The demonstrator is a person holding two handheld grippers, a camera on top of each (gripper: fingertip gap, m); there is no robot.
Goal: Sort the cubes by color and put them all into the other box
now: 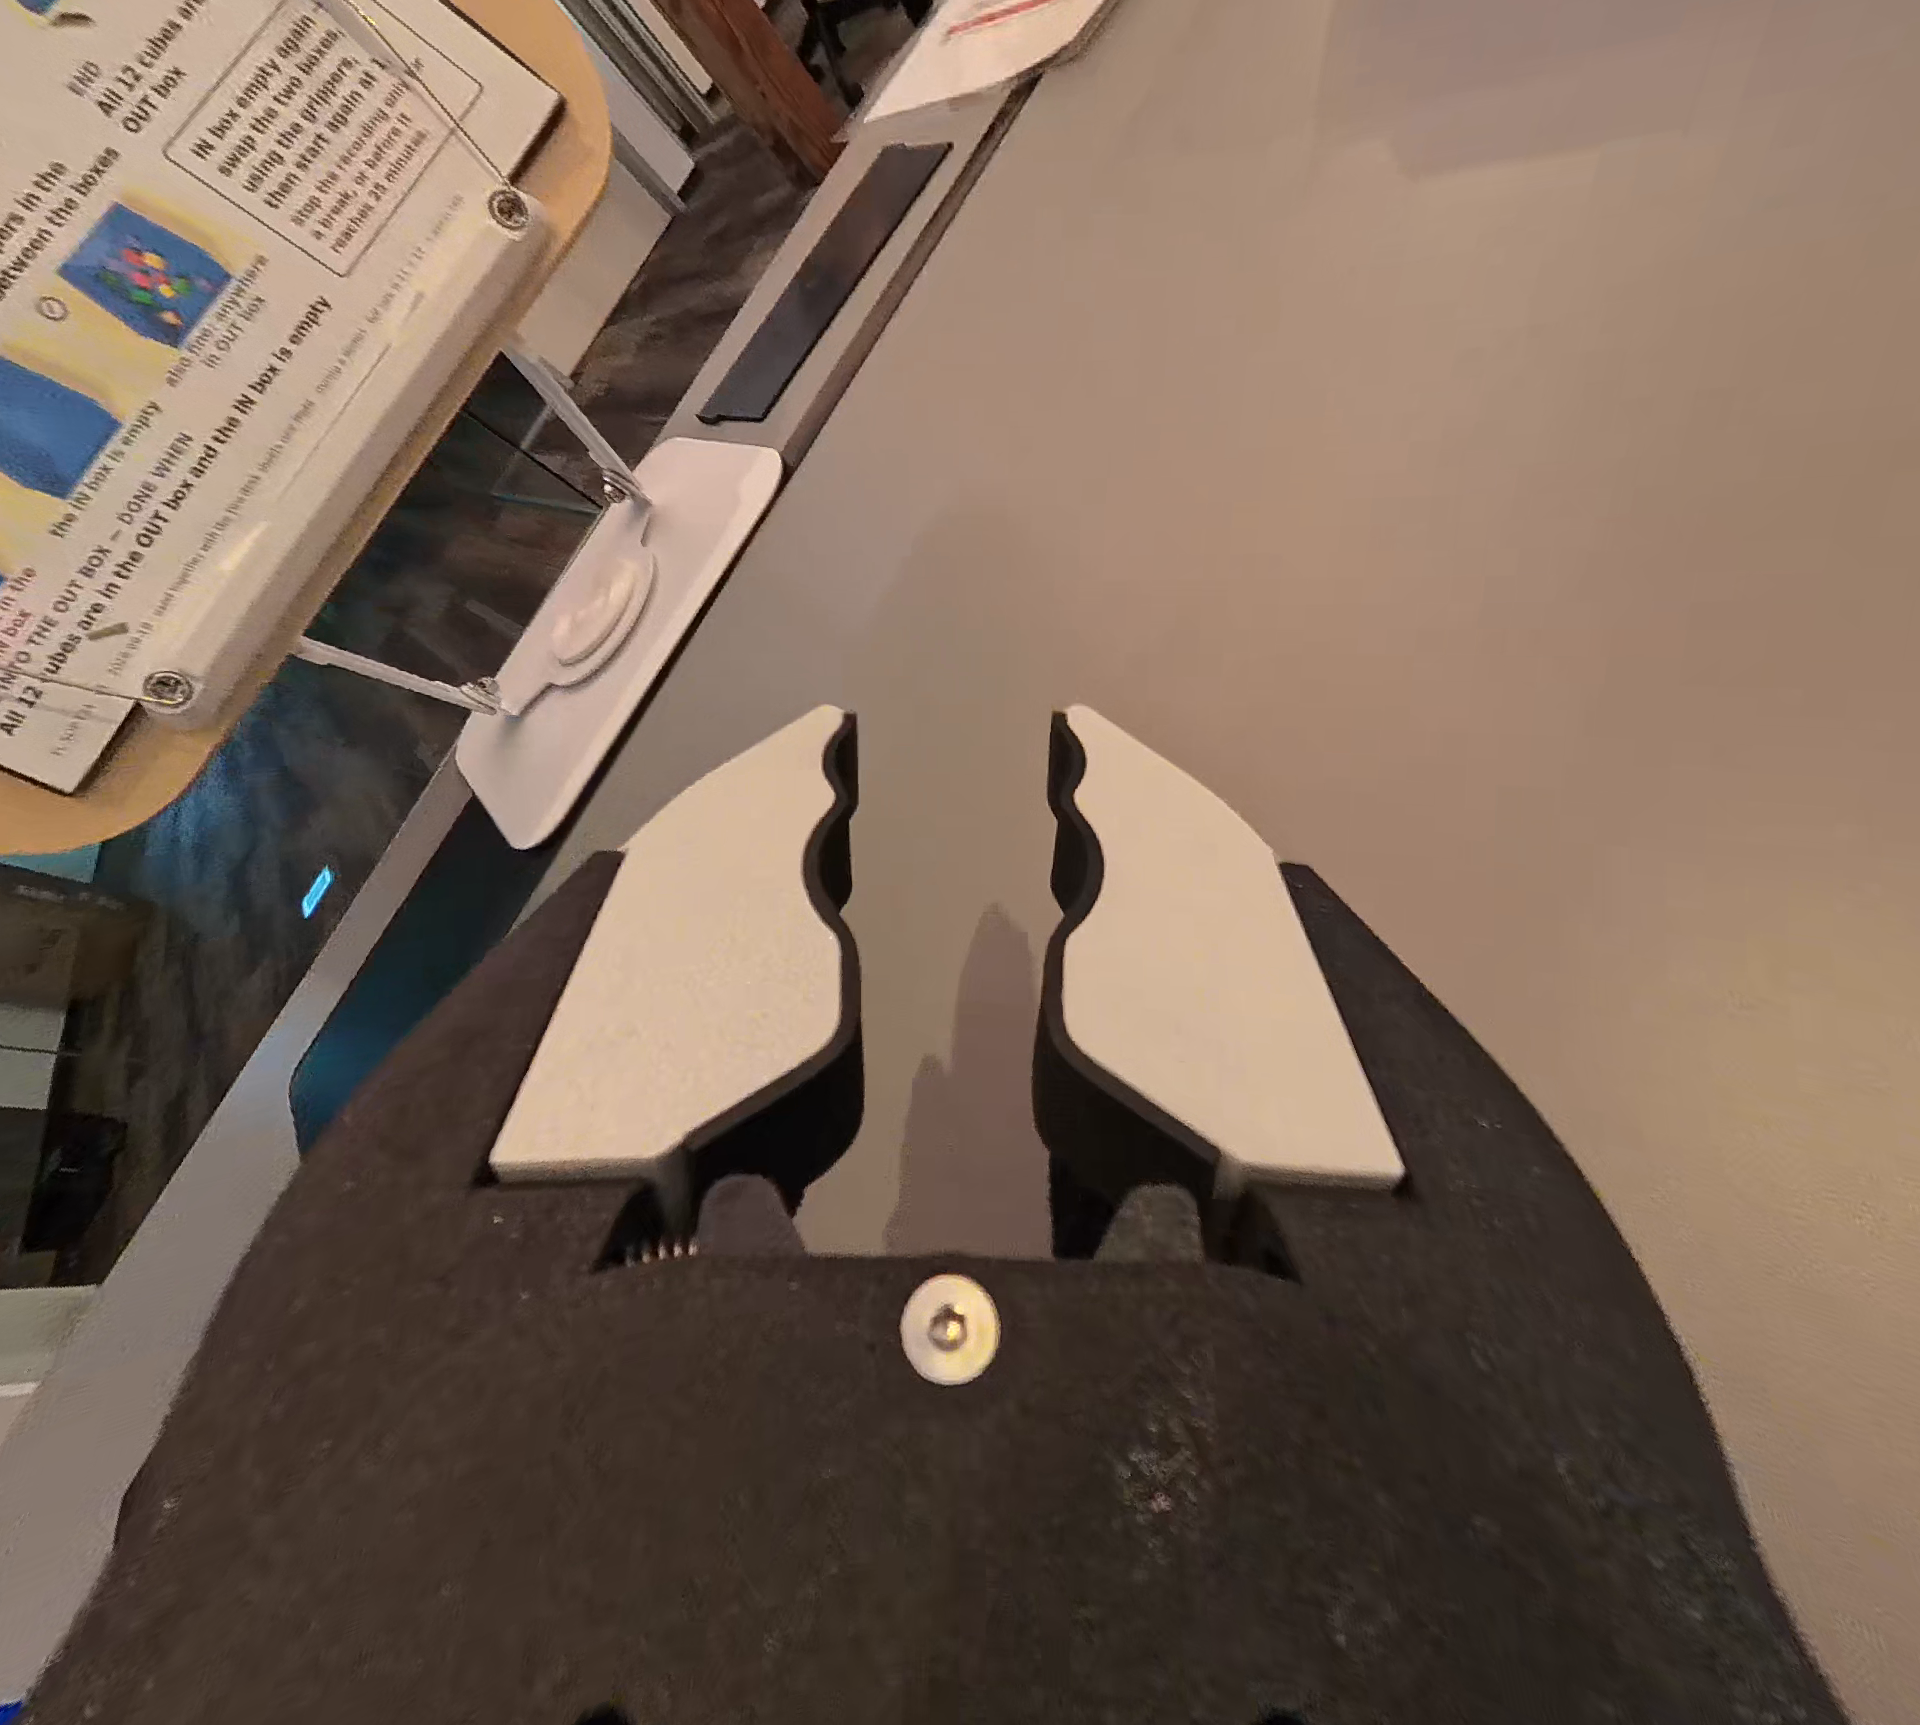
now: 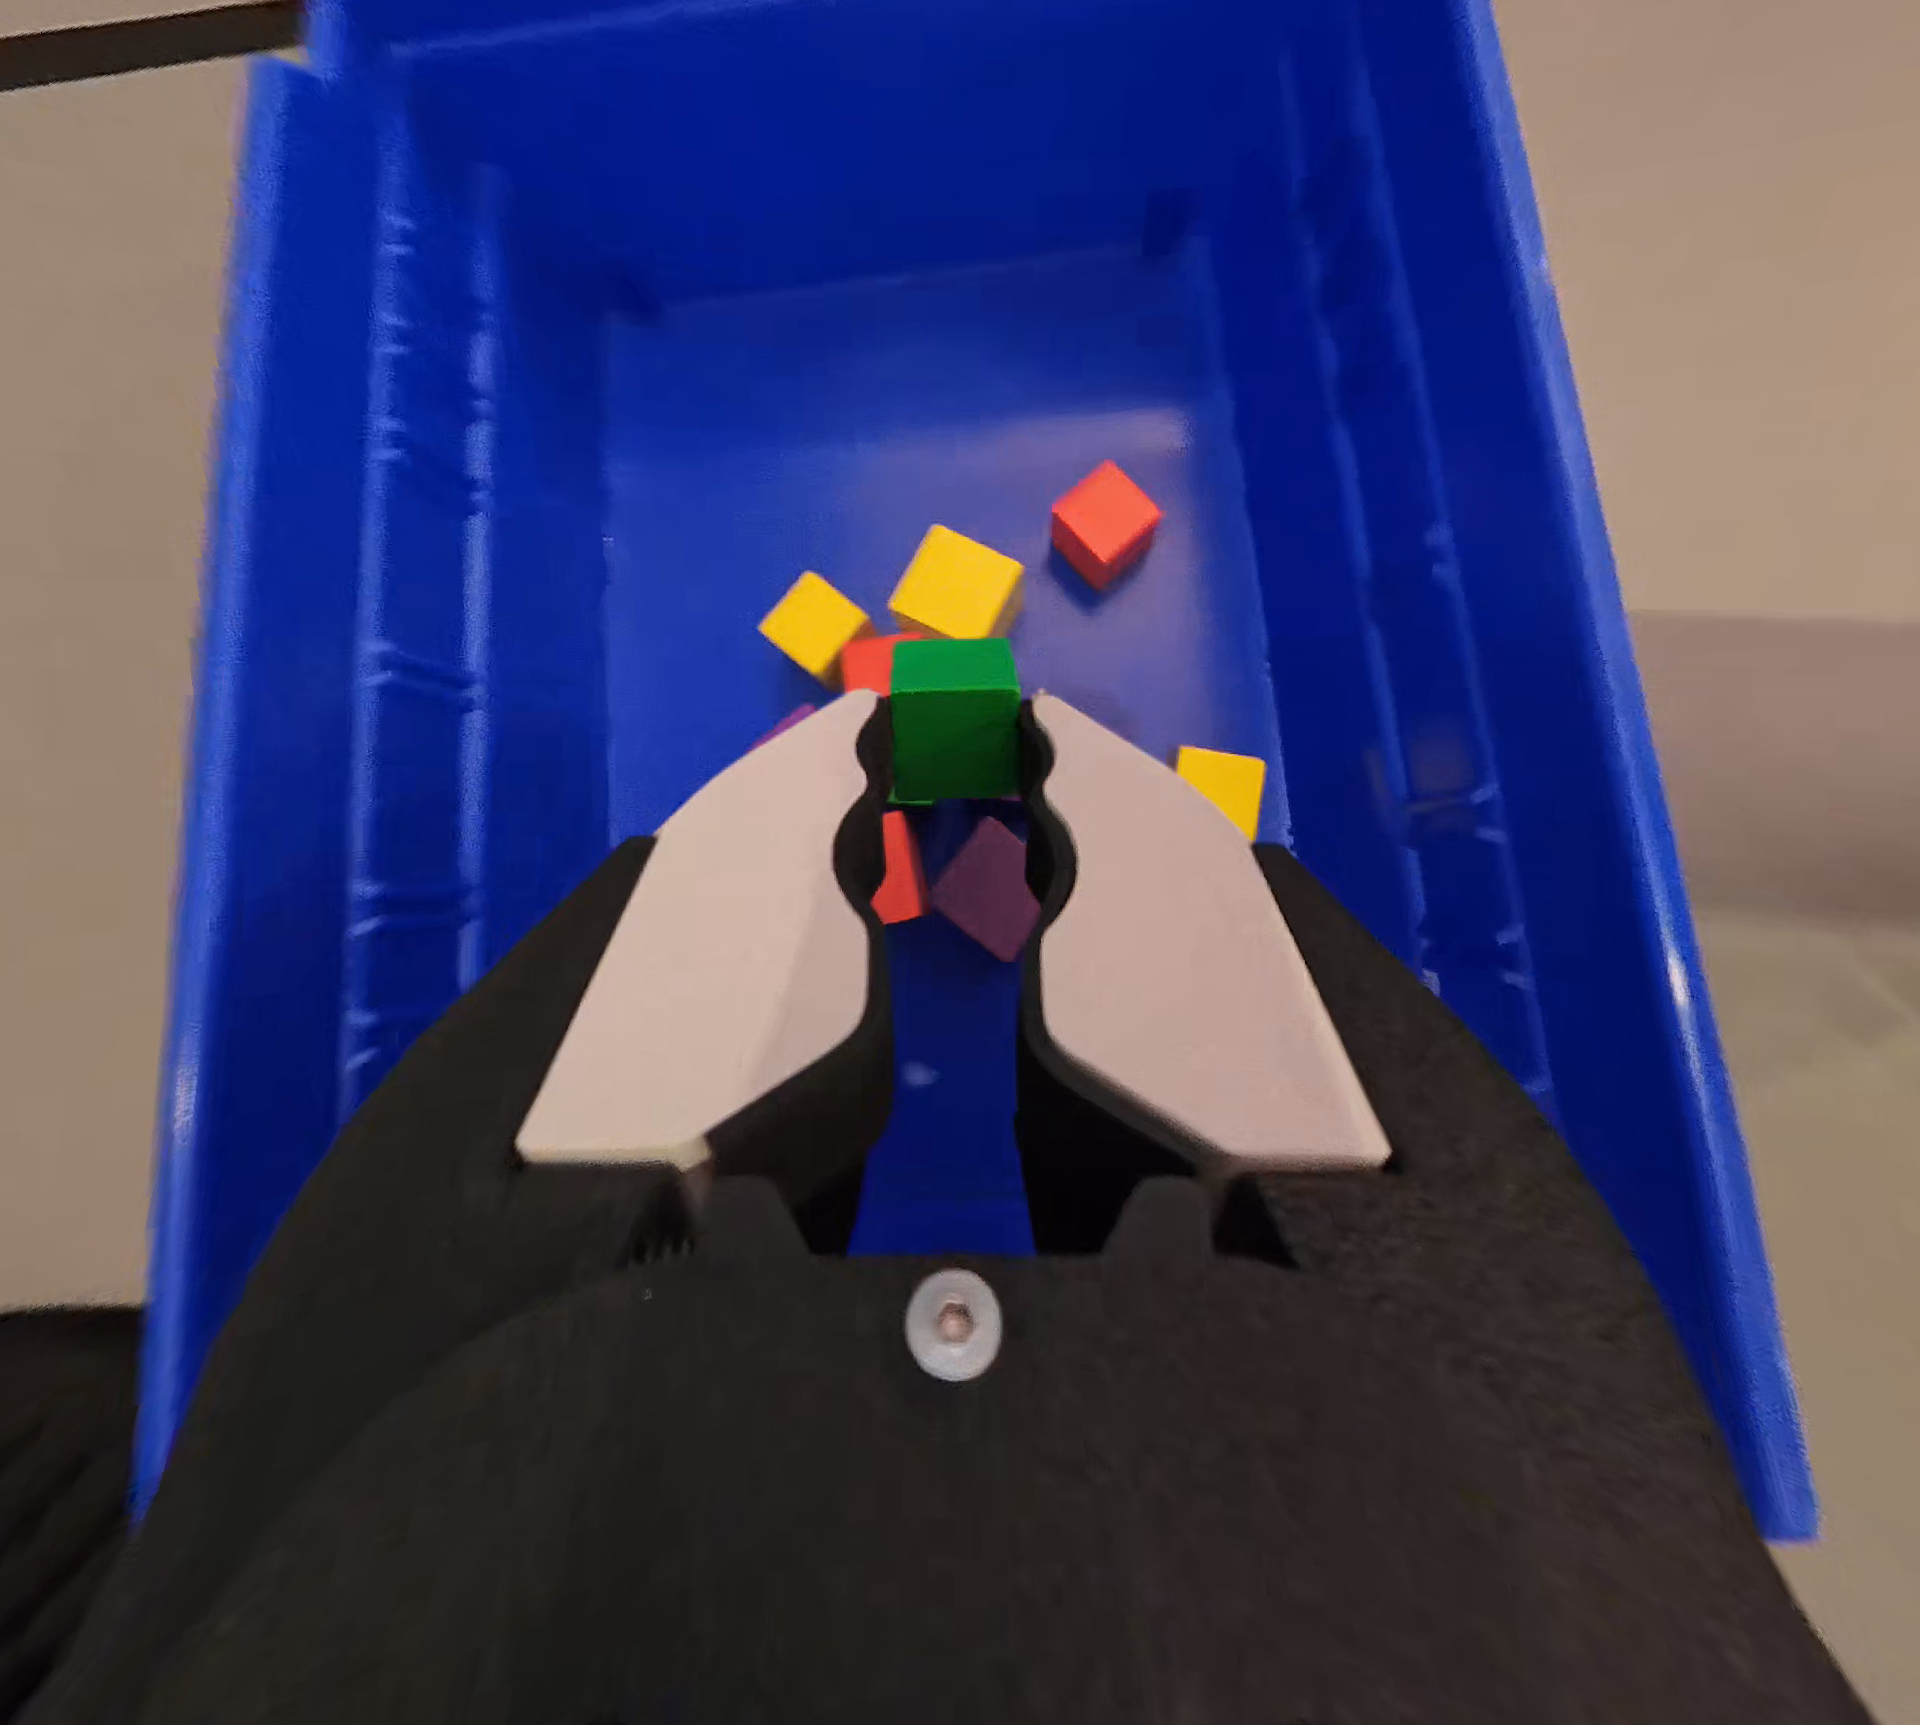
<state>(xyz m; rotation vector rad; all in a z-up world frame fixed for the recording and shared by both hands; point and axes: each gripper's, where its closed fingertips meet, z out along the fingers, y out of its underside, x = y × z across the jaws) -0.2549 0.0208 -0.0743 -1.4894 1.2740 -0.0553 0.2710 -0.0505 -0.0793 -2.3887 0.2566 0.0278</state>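
Right gripper [image 2: 954, 719] pinching a green cube [image 2: 954, 725] at its fingertips, up over the blue box [image 2: 343, 636] | below: yellow, red and purple cubes loose on the box floor (one red cube [image 2: 1103, 522] off alone) | left gripper [image 1: 954, 730] spread, nothing in it, over bare grey table [image 1: 1455, 532] | document stand [image 1: 623, 615] at table edge

A green cube [image 2: 954, 719] sits pinched at frame centre, above the blue box [image 2: 436, 636]. Yellow cubes [image 2: 956, 579], red cubes [image 2: 1103, 522] and a purple cube [image 2: 987, 891] lie scattered on the box floor.
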